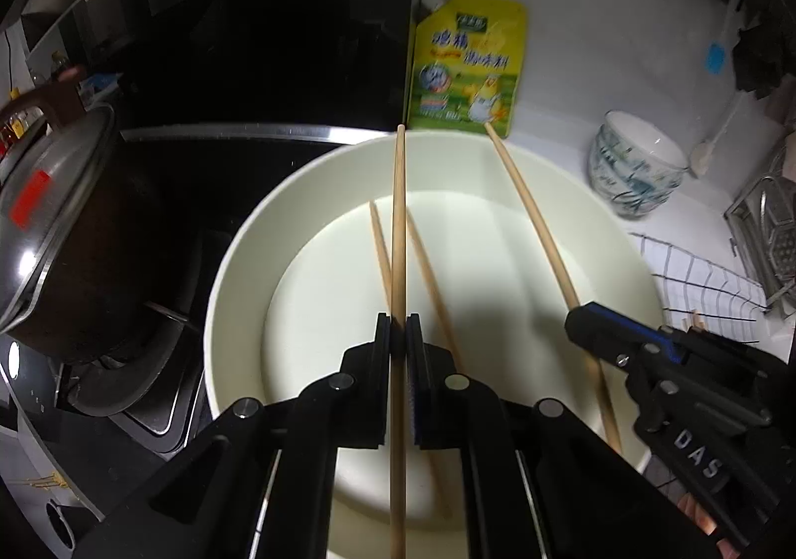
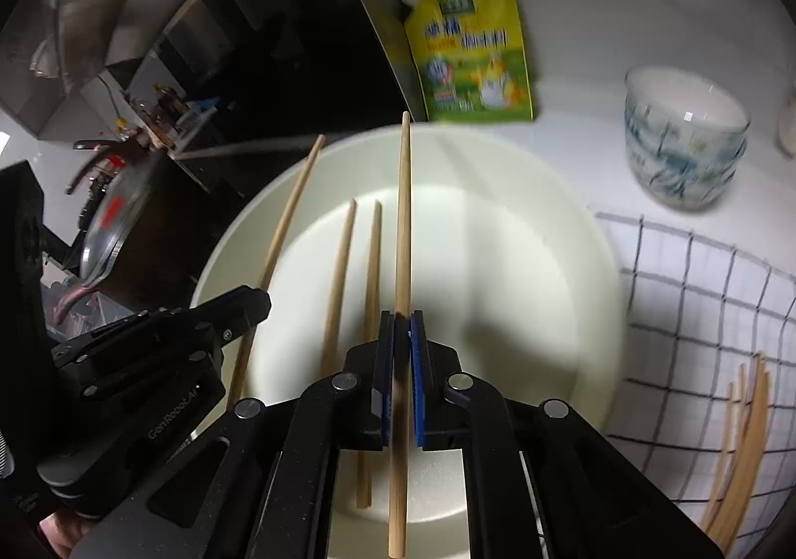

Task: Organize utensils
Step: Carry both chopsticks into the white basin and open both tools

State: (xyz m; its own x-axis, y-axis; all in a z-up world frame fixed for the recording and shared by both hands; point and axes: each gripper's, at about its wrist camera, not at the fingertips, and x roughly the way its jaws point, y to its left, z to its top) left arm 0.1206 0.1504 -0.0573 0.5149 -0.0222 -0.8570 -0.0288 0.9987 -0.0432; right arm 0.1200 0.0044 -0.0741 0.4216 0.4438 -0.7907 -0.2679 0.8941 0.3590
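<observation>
1. White bench [image 1: 572, 61] by the dark stove; pale basin [image 1: 239, 250] sits between them as the source of loose chopsticks.
2. Two chopsticks [image 2: 370, 310] lie flat on the basin floor, not yet picked.
3. Left claw [image 1: 398, 335] is pressed together, pinching one chopstick [image 1: 398, 221] lengthwise above the basin.
4. Right claw [image 2: 402, 335] likewise pinches its own chopstick [image 2: 404, 211], pointing away from me.
5. My guess: lifted singly for the sorted bundle [image 2: 741, 449] on the checked towel [image 2: 696, 290].
6. Yellow pouch [image 1: 465, 66] and bowl [image 1: 637, 161] stand behind the basin.

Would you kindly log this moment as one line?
left claw: shut on chopstick | right claw: shut on chopstick | both above white bowl
</observation>
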